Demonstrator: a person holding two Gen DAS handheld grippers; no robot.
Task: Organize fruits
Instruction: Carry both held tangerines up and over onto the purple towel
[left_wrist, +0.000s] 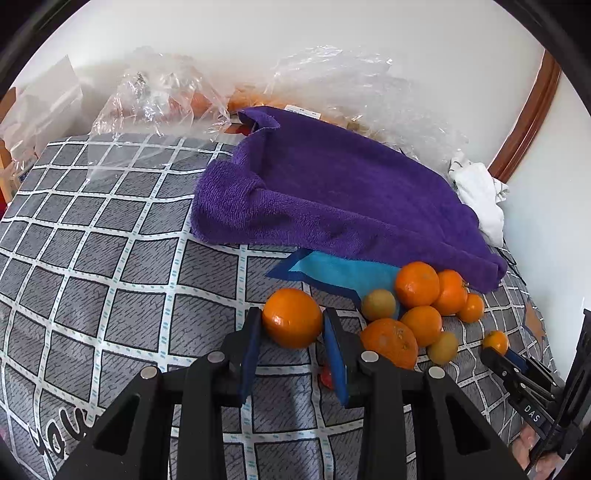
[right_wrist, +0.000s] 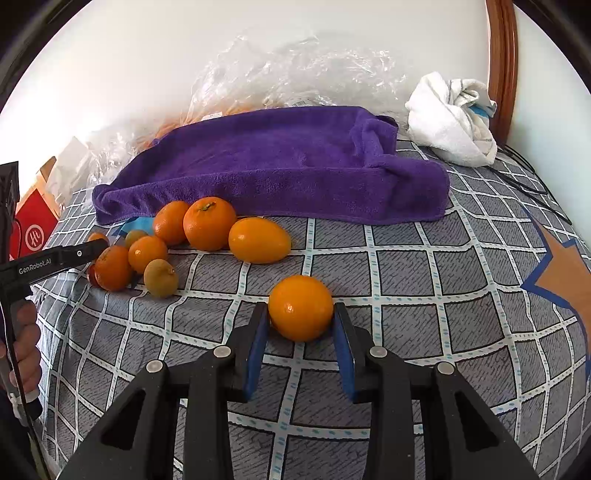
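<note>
I operate both grippers over a bed covered with a grey checked sheet (left_wrist: 110, 280). The left gripper (left_wrist: 291, 325) has its blue pads on either side of an orange (left_wrist: 292, 317) at the left edge of the fruit pile; the jaws are narrow and both pads touch the fruit's sides, so I read this as a grip. The orange rests on or just above the sheet; I cannot tell which.

The right gripper (right_wrist: 301, 314) holds a second orange (right_wrist: 301, 307) between its pads, jaws narrow, apart from the pile and nearer the camera.

The fruit pile (right_wrist: 166, 243) lies just in front of the purple towel (right_wrist: 280, 162), partly on a blue cloth (left_wrist: 340, 271). It comprises several oranges, two small greenish-brown fruits, and one oval yellow-orange fruit (right_wrist: 259, 240) at its right end.

Behind the towel lie crumpled clear plastic bags (left_wrist: 159, 92). A white cloth (right_wrist: 450, 118) sits at the towel's right end, near the wooden frame (right_wrist: 500, 66).
</note>
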